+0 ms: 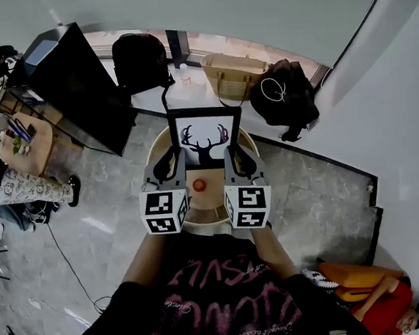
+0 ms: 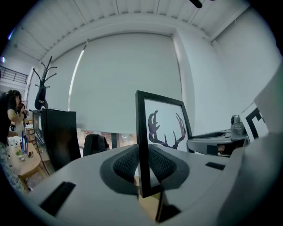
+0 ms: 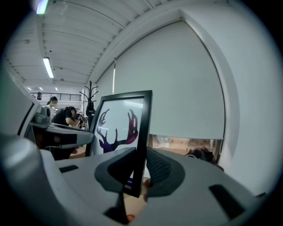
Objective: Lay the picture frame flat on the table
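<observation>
The black-framed white picture with dark antlers (image 1: 206, 136) stands upright over the round wooden table (image 1: 203, 217), the left gripper (image 1: 174, 166) and right gripper (image 1: 232, 159) clamping its side edges.

Matt black picture frame (image 1: 206, 143), ribbed fingers (image 2: 126, 164), wooden table (image 1: 208, 213).

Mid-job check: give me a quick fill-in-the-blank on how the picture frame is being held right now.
The picture frame stands ____, not lying flat.
The left hand-held gripper and the right hand-held gripper are both ____ on its side edges.
Its print shows a pair of dark ____.
The wooden table below it is ____ in shape.
Missing words: upright; shut; antlers; round.
</observation>
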### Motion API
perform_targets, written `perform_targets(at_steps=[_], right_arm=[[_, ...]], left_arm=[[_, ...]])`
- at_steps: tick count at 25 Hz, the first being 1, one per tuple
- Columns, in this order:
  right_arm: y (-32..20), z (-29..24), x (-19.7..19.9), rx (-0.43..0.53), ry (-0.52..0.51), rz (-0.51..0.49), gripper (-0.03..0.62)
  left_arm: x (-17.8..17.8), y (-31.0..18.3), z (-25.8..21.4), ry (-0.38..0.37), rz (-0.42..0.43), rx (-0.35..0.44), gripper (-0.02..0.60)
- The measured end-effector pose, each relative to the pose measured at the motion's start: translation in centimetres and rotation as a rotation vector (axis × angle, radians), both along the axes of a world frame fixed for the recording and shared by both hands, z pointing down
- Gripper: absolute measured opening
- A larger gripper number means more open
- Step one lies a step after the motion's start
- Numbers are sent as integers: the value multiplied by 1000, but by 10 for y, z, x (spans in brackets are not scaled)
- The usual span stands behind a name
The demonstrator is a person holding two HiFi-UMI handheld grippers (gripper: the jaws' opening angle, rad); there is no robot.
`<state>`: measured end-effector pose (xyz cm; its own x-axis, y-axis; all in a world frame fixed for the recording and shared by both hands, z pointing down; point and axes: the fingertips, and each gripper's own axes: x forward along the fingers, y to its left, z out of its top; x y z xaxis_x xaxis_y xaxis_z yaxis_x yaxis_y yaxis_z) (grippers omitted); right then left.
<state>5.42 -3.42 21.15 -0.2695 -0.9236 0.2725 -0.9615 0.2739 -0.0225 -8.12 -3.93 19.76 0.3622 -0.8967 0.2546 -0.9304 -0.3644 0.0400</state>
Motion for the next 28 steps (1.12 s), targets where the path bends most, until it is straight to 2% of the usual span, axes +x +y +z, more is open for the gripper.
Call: perform_targets(at_steps=[28], right_arm=[[1, 42, -7, -89, 3, -62, 83]], left_arm=[[-6, 5, 44, -16, -35, -100, 71]])
